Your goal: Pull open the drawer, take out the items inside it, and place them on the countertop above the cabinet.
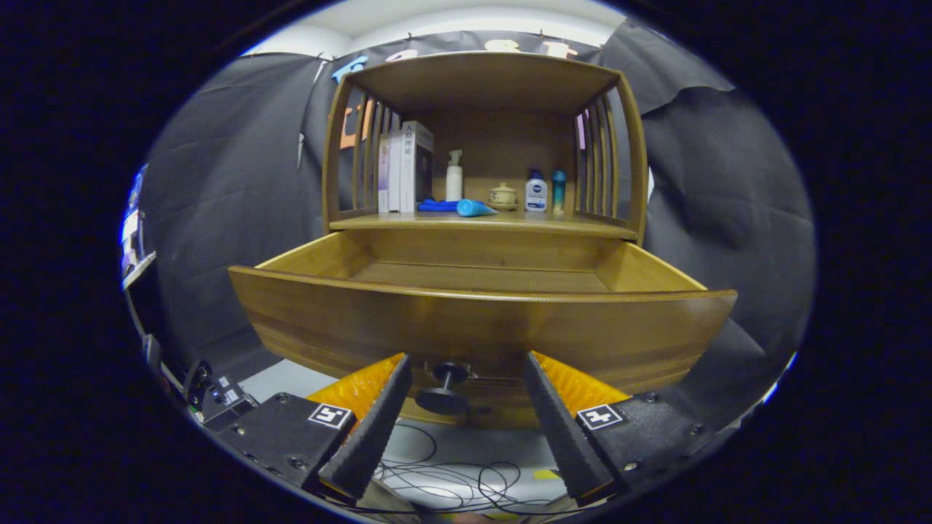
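Drawer [480,306] is seen pulled out, its knob [444,386] lying between the spread fingers of the gripper [466,367], untouched. Books [404,167], bottles [537,191] and a tube [475,209] are stood on the countertop [582,225] at 12 o'clock; cables [466,480] are strewn on the floor at 6.

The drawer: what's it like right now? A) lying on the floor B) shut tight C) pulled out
C: the drawer sticks out from under the shelf, its inside in sight, and its knob sits between the open gripper fingers, untouched.
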Available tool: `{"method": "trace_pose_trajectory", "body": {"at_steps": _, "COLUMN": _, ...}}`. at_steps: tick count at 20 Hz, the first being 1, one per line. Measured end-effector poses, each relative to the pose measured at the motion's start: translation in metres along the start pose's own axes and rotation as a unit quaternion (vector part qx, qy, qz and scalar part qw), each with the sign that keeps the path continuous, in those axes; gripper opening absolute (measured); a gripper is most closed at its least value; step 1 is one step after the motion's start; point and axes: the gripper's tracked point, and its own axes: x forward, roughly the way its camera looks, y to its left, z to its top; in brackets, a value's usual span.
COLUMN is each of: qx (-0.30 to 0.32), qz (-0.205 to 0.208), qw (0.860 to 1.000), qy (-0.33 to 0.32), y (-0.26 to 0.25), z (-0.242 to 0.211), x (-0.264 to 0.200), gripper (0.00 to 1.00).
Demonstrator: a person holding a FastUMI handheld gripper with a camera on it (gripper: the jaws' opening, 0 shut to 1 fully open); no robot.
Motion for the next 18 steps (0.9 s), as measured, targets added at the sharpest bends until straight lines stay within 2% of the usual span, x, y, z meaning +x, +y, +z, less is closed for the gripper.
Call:
{"method": "trace_pose_trajectory", "body": {"at_steps": 13, "qx": -0.016, "qz": -0.066, "qw": 0.997, "qy": -0.019, "y": -0.003, "z": -0.018, "x": 0.014, "gripper": 0.98}}
{"method": "trace_pose_trajectory", "body": {"at_steps": 18, "qx": -0.001, "qz": -0.055, "qw": 0.998, "qy": -0.018, "y": -0.001, "z": -0.018, "x": 0.021, "gripper": 0.97}}
